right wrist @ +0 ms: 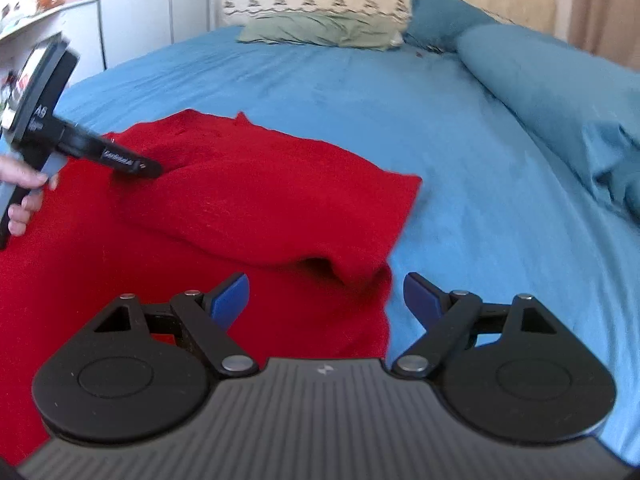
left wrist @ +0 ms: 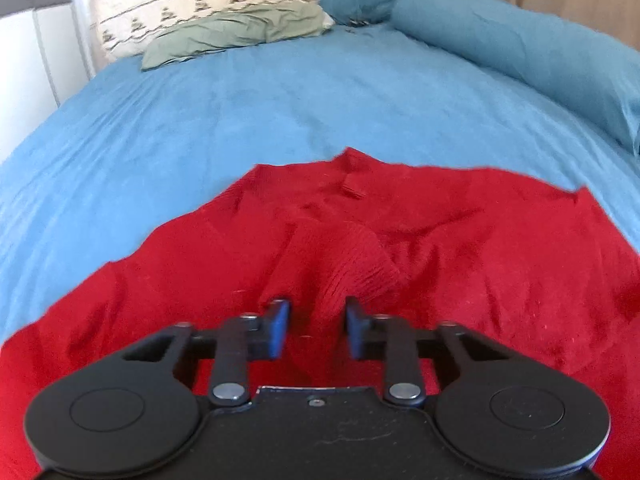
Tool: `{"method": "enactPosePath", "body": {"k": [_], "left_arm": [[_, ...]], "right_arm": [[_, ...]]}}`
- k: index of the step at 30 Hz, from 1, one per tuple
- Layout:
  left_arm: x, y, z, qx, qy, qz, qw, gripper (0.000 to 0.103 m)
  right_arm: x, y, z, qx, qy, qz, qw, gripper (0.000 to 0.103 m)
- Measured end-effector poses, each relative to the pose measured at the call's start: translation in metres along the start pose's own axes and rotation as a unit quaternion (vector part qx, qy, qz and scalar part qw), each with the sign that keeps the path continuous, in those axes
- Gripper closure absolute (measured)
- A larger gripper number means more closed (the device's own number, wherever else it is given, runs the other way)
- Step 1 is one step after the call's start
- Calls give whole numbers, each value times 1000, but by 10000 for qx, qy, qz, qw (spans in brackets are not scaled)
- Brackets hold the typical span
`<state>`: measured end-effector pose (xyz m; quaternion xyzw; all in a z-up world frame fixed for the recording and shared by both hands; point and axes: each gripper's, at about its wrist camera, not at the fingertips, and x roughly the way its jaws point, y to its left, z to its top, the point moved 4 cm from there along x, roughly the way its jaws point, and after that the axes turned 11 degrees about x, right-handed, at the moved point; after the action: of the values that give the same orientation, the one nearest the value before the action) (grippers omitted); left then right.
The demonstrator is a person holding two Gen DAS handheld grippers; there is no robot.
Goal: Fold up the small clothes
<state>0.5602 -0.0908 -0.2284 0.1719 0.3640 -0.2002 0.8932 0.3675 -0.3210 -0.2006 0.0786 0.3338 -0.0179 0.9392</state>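
A red knitted garment (left wrist: 400,232) lies spread on the blue bed sheet (left wrist: 248,112). A ribbed cuff (left wrist: 360,264) lies folded over its middle. My left gripper (left wrist: 318,326) is open just above the cuff, holding nothing. In the right wrist view the same red garment (right wrist: 240,200) has one side folded over, its edge lying on the sheet (right wrist: 460,152). My right gripper (right wrist: 326,300) is wide open at the garment's right edge, empty. The left gripper (right wrist: 136,166) shows at far left over the garment, held by a hand (right wrist: 24,192).
A green pillow (left wrist: 240,32) and a cream embroidered pillow (left wrist: 192,0) lie at the head of the bed. A long teal bolster (left wrist: 520,52) runs along the right side. White cabinets (right wrist: 132,8) stand to the left of the bed.
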Motion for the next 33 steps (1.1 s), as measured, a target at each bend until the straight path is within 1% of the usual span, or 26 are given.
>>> {"method": "enactPosePath", "body": {"k": [1, 3, 6, 7, 8, 9, 10, 11, 12, 14, 16, 18, 19, 21, 22, 23, 24, 27, 30, 32, 33], "left_arm": [[-4, 9, -2, -231, -42, -25, 9997, 88], [-17, 28, -8, -711, -204, -99, 9972, 88], [-32, 50, -25, -1217, -363, -204, 9917, 88], [-37, 56, -34, -1425, -409, -251, 9886, 82], [-40, 61, -42, -1605, -436, -345, 9855, 59], [-42, 65, -54, -1842, -502, -532, 9802, 45], [-45, 67, -63, -2011, -567, -679, 9756, 22], [-49, 68, -69, -2124, -627, -783, 9720, 15], [-52, 67, -76, -2207, -720, -901, 9685, 15], [-54, 63, -77, -2204, -808, -937, 9675, 13], [-53, 60, -73, -2213, -816, -951, 9671, 12], [-52, 60, -68, -2254, -801, -891, 9669, 14], [-48, 60, -65, -2277, -787, -843, 9669, 17], [-42, 59, -59, -2260, -715, -683, 9691, 44], [-37, 59, -57, -2225, -597, -518, 9717, 74], [-34, 60, -56, -2175, -483, -343, 9743, 100], [-35, 61, -56, -2135, -463, -254, 9755, 99], [-52, 69, -54, -2144, -853, -68, 9730, 99], [-74, 81, -56, -2089, -1173, 457, 9698, 99], [-82, 90, -62, -2163, -1285, 571, 9661, 99], [-84, 93, -65, -2172, -1278, 594, 9659, 99]], "right_arm": [[-2, -3, -1, 128, -7, 46, 9999, 3], [0, -5, -1, 317, -12, 124, 9994, 3], [3, -3, -2, 481, -12, 117, 9988, 3], [6, 0, -1, 523, -17, 117, 9986, 3], [7, 0, -2, 566, -17, 121, 9983, 3], [7, 0, -3, 601, -14, 132, 9981, 3], [7, 0, -4, 614, -15, 135, 9980, 3], [8, 0, -4, 606, -13, 129, 9981, 3], [10, 2, -2, 581, -1, 104, 9983, 3], [12, 4, -2, 514, 11, 29, 9987, 3], [15, 4, -1, 466, 45, -48, 9989, 3], [18, 3, -2, 398, 42, -213, 9990, 3], [20, 3, -2, 367, 47, -286, 9989, 3], [25, 1, -4, 320, 66, -433, 9985, 3], [28, 0, -5, 288, 67, -486, 9984, 3], [31, 0, -5, 254, 40, -520, 9983, 3], [34, 0, -4, 211, -16, -551, 9983, 3], [44, 0, 0, 110, -135, -678, 9975, 3], [54, -2, 9, 183, -205, -798, 9964, 3], [60, -3, 14, 188, -243, -877, 9957, 3], [62, -3, 16, 156, -255, -943, 9951, 4]]}}
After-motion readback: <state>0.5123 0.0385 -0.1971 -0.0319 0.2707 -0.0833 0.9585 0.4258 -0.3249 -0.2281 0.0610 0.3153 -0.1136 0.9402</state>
